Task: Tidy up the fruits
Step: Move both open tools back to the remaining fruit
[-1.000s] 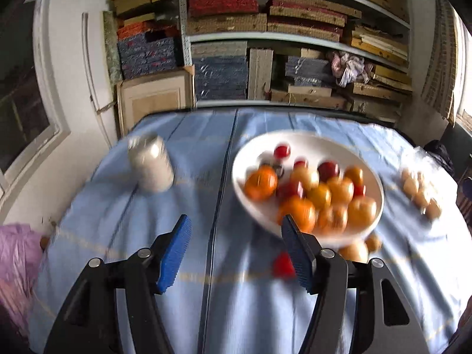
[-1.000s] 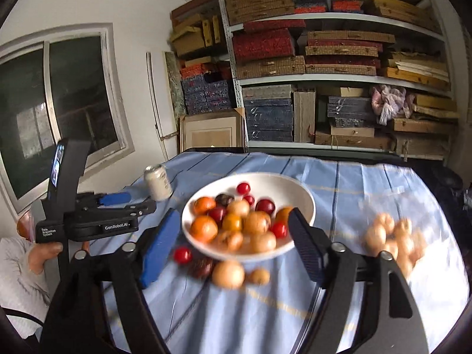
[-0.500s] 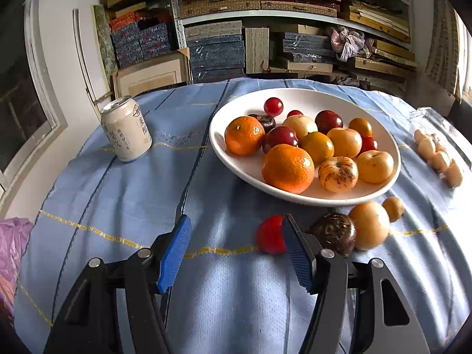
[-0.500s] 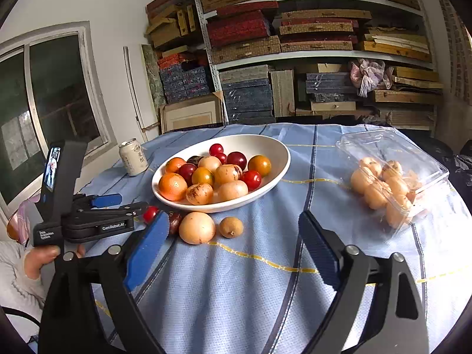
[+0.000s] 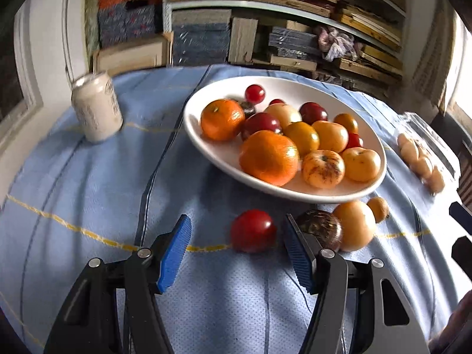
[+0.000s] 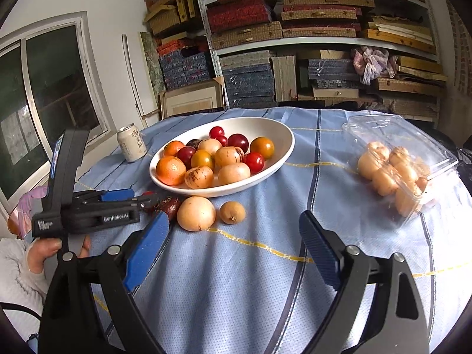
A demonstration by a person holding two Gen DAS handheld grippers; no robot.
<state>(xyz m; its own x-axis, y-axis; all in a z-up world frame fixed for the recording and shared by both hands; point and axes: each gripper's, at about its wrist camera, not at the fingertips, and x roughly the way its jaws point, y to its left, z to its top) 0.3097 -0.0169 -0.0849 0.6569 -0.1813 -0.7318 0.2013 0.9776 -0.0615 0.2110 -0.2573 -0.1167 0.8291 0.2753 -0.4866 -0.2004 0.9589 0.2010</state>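
On the tablecloth point(image 6: 242, 280) sits the bowl point(image 6: 283, 135), fruit heaped inside. Before its near rim lie four loose fruits in a row. A can point(image 6: 131, 143) stands left of the bowl, a clamshell box point(image 6: 383, 129) of fruit well right.

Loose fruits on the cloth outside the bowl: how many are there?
4, in a row before the bowl: a red fruit between the left gripper's fingers, a dark speckled fruit, a large tan fruit and a small tan fruit. More may hide behind the bowl.

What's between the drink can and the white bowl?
Only bare blue tablecloth lies between the can and the bowl, seen in the left wrist view.
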